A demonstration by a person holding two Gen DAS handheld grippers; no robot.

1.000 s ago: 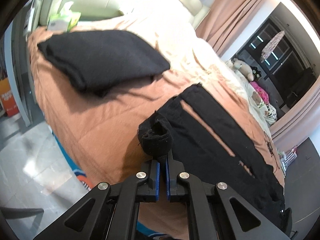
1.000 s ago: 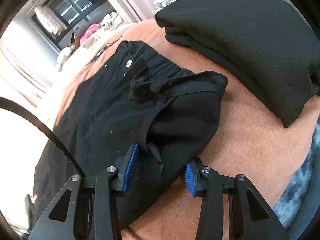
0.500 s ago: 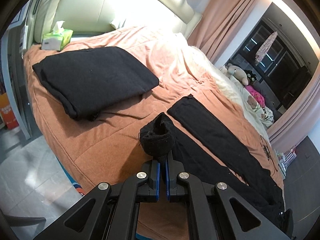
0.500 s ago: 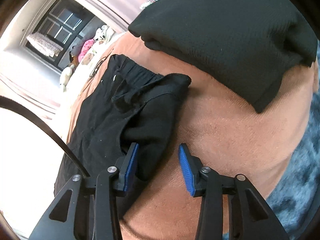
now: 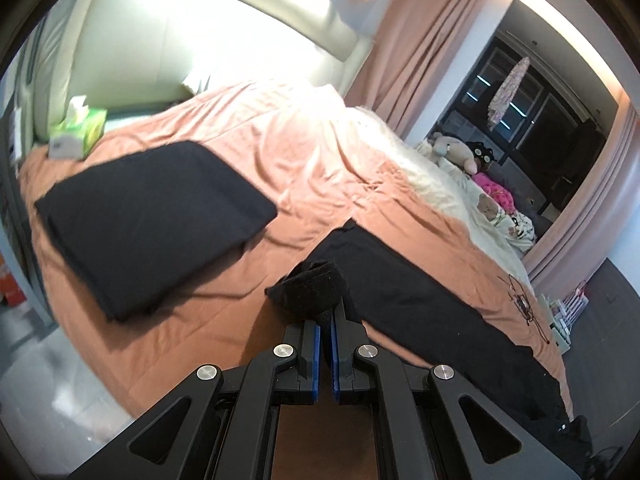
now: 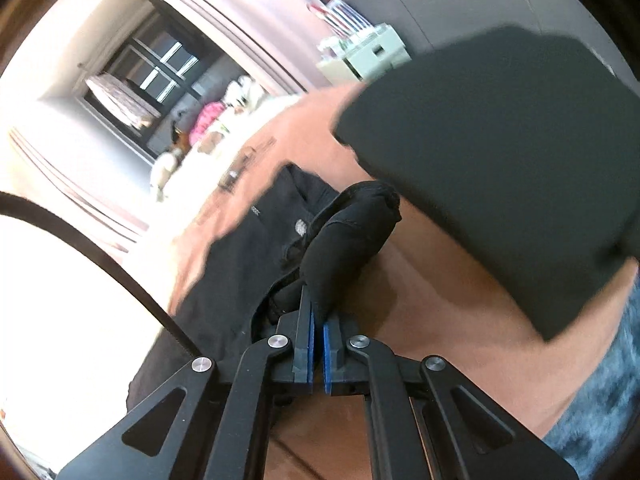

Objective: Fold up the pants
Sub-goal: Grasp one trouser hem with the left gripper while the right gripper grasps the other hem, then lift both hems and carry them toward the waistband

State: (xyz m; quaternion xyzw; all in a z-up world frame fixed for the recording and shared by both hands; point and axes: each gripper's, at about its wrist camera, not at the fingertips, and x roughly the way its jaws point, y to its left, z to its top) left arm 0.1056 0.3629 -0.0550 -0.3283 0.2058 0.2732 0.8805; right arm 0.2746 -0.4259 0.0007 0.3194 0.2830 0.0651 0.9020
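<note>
- Left gripper (image 5: 325,326): jaws pressed together, pinching a bunched end of the black pants (image 5: 420,300), lifted off the bed (image 5: 304,168).
- Right gripper (image 6: 316,320): jaws have just closed, pinching a fold of the pants at the waist end.
- Pants: the rest lies stretched along the bed.
- Folded black garment (image 5: 152,220) lies nearby, apart.

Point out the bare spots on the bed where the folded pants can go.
Bare bedspread lies beyond the folded black garment, toward the headboard, and between that garment and the pants. The far edge is crowded with stuffed toys.
</note>
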